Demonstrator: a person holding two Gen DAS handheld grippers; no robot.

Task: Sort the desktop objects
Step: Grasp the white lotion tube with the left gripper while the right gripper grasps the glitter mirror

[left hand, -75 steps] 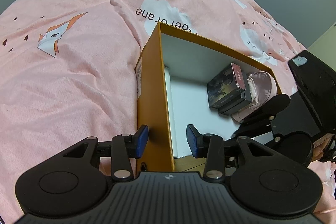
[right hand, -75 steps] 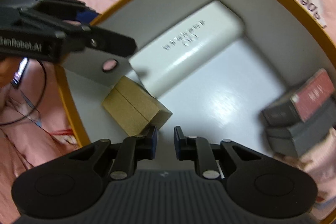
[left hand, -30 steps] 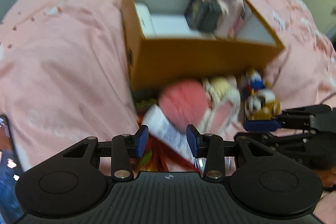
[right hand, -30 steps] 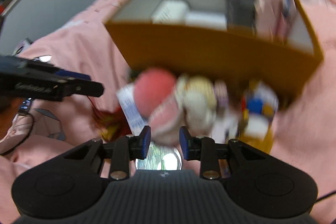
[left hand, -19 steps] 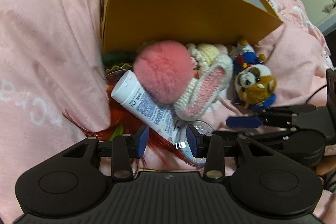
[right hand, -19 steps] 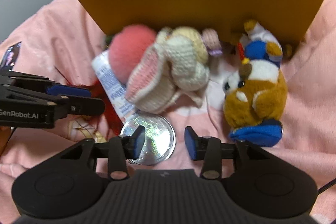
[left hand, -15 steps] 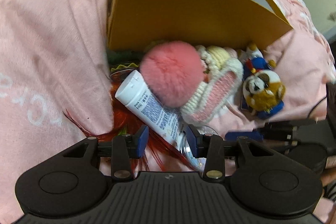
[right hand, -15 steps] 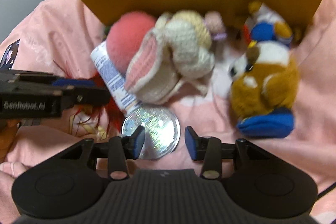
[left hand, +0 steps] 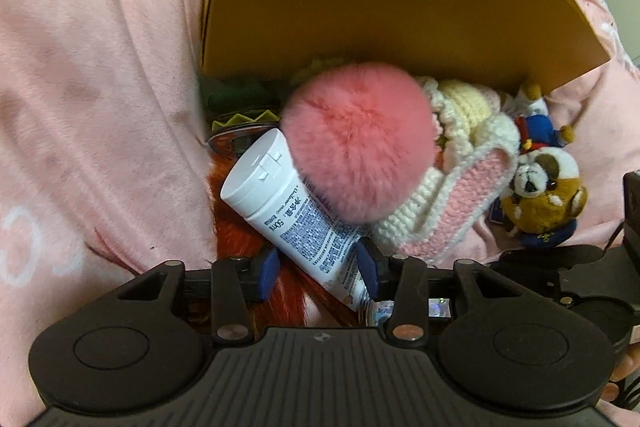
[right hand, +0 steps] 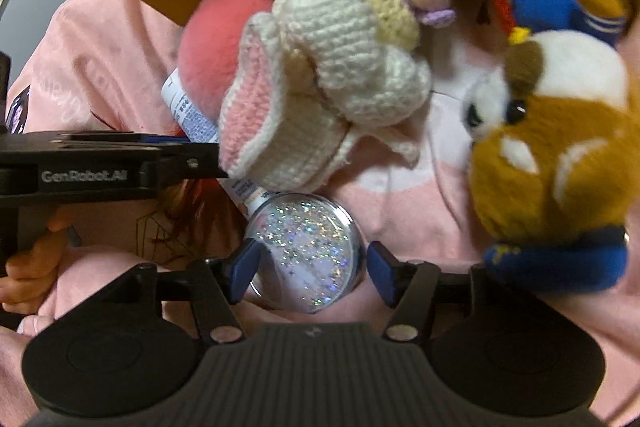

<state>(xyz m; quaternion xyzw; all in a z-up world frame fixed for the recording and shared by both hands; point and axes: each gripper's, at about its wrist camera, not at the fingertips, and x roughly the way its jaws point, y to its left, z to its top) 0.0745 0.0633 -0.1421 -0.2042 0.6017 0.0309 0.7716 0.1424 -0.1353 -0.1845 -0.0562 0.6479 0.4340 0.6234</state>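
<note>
Below, a pink blanket (left hand: 100,75) bears clutter; both tools gape, left (left hand: 318,269), right (right hand: 310,271)

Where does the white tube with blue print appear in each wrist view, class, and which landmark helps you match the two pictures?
Left wrist: the white tube lies diagonally at centre, its lower end between the open left gripper fingers.
Right wrist: only strips of it show at left centre, behind the crocheted toy.
Shared landmark: the pink pompom, resting over the tube in both.
</note>
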